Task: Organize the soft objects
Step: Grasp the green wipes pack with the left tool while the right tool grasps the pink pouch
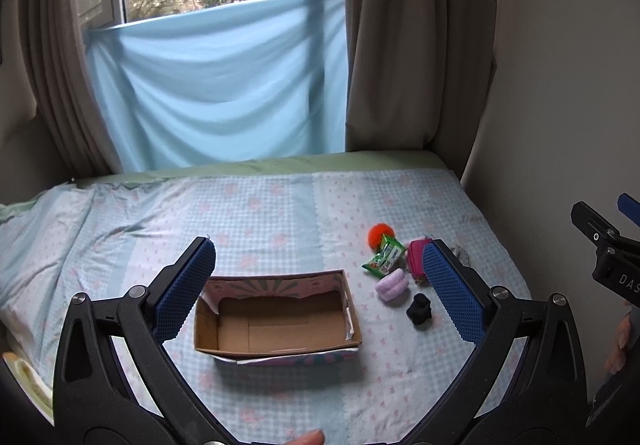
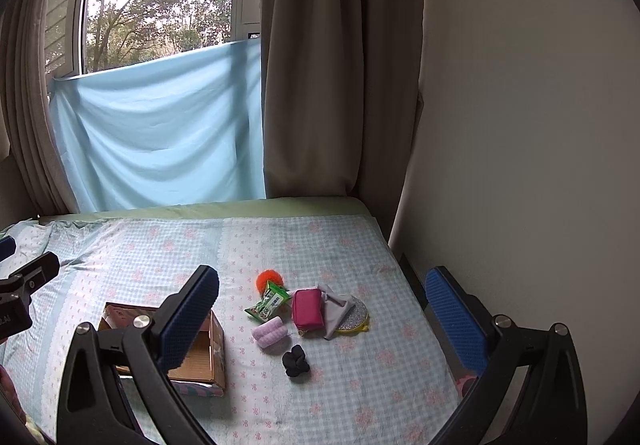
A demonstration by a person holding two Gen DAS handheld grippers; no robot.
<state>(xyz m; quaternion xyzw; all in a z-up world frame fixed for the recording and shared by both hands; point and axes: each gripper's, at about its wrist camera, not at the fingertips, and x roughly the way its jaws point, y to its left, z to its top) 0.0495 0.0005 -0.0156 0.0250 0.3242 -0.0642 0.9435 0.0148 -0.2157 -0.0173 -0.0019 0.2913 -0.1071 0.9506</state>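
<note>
Left wrist view: the left gripper (image 1: 316, 273) hangs over the bed (image 1: 120, 229) with jaws spread wide and nothing held; the open cardboard box (image 1: 276, 341) lies between them, and at 2 o'clock from it sit the orange pompom (image 1: 380, 234), green packet (image 1: 384, 257), pink pouch (image 1: 416, 257), lilac roll (image 1: 392, 285) and black scrunchie (image 1: 419, 309). Right wrist view: the right gripper (image 2: 320, 301) likewise has jaws wide apart and nothing held; the same items (image 2: 307, 307) cluster between them, with a grey cloth (image 2: 338, 309) at 3 o'clock of the pouch.

"DAS" on right gripper (image 1: 618, 279) body
</note>
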